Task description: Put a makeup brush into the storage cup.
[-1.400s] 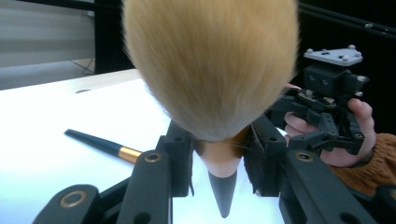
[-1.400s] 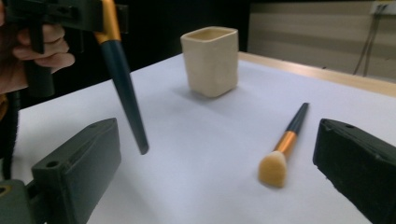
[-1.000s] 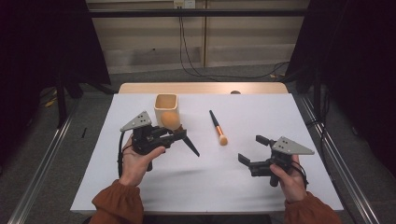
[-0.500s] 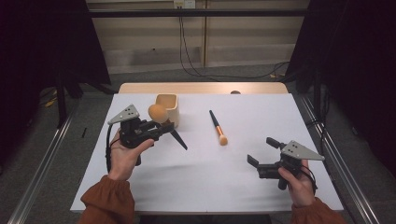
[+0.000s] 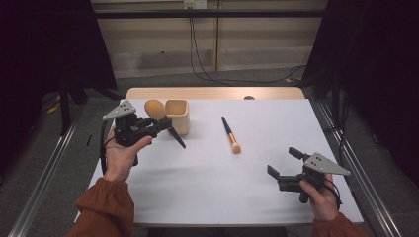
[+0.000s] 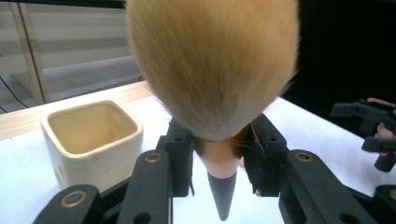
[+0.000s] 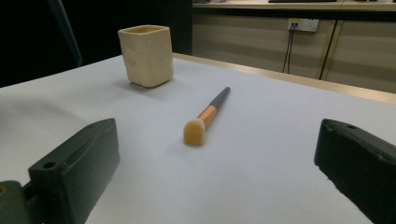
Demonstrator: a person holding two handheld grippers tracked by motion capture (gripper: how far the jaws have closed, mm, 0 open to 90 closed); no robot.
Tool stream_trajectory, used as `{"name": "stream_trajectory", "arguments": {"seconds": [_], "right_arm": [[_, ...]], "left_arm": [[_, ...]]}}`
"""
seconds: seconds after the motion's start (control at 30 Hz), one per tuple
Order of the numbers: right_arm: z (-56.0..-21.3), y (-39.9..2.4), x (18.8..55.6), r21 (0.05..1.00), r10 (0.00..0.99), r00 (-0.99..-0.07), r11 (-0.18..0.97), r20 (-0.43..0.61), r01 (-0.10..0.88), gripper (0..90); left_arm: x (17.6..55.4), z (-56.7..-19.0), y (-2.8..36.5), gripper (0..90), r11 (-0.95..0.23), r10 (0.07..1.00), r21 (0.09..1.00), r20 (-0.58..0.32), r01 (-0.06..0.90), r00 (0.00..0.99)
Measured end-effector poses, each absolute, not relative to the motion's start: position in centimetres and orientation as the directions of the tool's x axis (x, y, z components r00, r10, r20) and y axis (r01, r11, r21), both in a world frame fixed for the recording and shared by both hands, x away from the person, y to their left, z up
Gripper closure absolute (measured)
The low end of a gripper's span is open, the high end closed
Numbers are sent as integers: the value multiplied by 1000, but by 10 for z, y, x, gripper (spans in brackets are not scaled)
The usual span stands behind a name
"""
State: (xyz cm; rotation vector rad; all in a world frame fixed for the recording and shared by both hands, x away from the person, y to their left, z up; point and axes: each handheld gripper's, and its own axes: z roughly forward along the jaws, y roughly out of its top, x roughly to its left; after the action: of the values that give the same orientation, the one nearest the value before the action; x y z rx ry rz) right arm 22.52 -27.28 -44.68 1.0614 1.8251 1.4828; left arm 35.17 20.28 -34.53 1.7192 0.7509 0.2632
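Note:
My left gripper (image 5: 162, 123) is shut on a large powder brush (image 5: 154, 108), held above the table's left side. Its fluffy tan head (image 6: 212, 65) points up and its black handle (image 5: 177, 139) slants down to the right. A cream square cup (image 5: 178, 116) stands upright just right of the brush, empty inside in the left gripper view (image 6: 93, 140). A small brush (image 5: 230, 136) with a black handle and tan tip lies mid-table. My right gripper (image 5: 281, 161) is open near the front right, nothing between its fingers. In the right gripper view, the small brush (image 7: 208, 116) and cup (image 7: 146, 56) lie ahead.
The white tabletop (image 5: 207, 187) has a wooden strip (image 5: 212, 94) along its far edge. Dark curtains and cables stand beyond the table. The other hand's gripper (image 6: 369, 126) is seen far off at the right of the left gripper view.
My left gripper has moved left and up with the large brush, bringing its head beside the cup. My right gripper has drifted slightly right and toward the near edge, still open.

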Motion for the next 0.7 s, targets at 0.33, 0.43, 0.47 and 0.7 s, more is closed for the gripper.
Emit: {"name": "stream_trajectory", "arguments": {"seconds": [0.33, 0.43, 0.47, 0.7], "right_arm": [[-450, -275, 223, 967, 834, -546, 67, 81, 247, 0], [-450, -275, 223, 967, 838, -539, 63, 84, 248, 0], [-450, -275, 223, 967, 837, -540, 60, 87, 249, 0], [-451, -275, 224, 968, 831, -550, 61, 87, 245, 0]], "left_arm": [[366, -332, 210, 656, -106, 650, 939, -183, 327, 737], [372, -330, 210, 656, -101, 659, 941, -181, 324, 730], [374, -328, 210, 656, -99, 663, 941, -180, 324, 727], [388, -321, 209, 656, -88, 687, 947, -168, 310, 707]]}}
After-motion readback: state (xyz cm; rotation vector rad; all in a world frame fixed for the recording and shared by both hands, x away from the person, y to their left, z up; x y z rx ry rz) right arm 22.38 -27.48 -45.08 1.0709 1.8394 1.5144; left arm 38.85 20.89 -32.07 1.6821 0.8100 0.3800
